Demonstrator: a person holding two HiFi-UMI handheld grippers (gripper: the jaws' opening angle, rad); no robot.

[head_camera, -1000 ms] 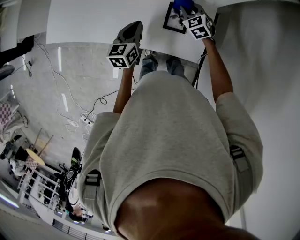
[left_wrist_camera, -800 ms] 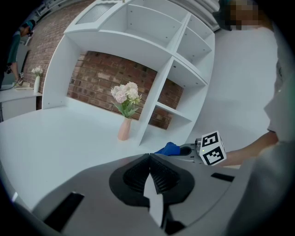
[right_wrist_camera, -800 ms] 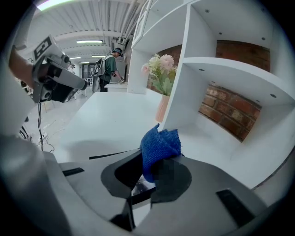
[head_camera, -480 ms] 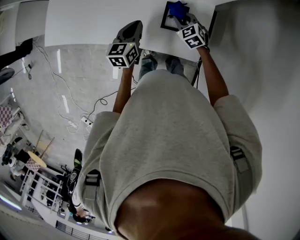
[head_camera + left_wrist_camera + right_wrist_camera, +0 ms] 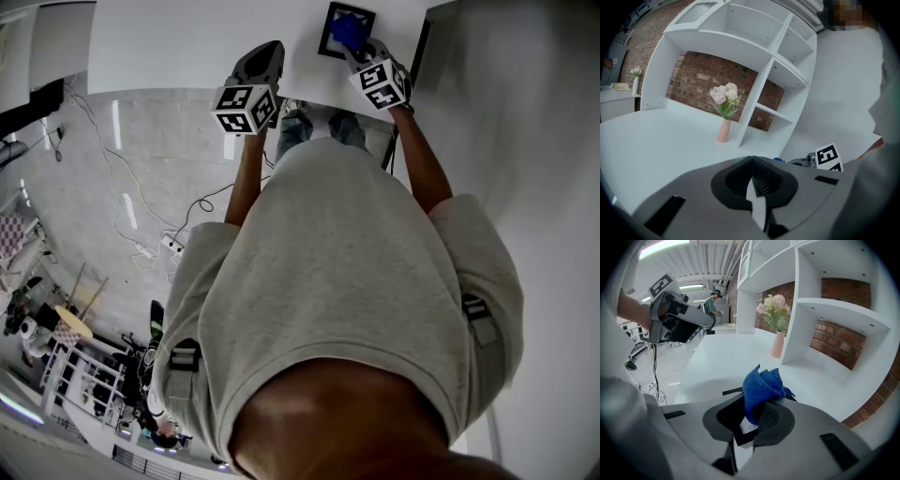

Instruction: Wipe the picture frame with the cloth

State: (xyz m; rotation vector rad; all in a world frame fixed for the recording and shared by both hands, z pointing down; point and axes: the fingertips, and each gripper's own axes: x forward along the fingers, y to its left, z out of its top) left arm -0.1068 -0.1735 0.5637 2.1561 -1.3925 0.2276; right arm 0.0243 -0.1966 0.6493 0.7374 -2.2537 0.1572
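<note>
Evidently the blue cloth (image 5: pixel 764 385) is clamped in the jaws of the right hand-held gripper (image 5: pixel 757 417) and pressed onto the picture frame (image 5: pixel 325 39), which lies flat on the white worktop (image 5: pixel 187 42), presumably so its face can be rubbed. The left hand-held gripper (image 5: pixel 752 171) is closed on nothing and held aside at the worktop's near edge, seemingly out of the way.
</note>
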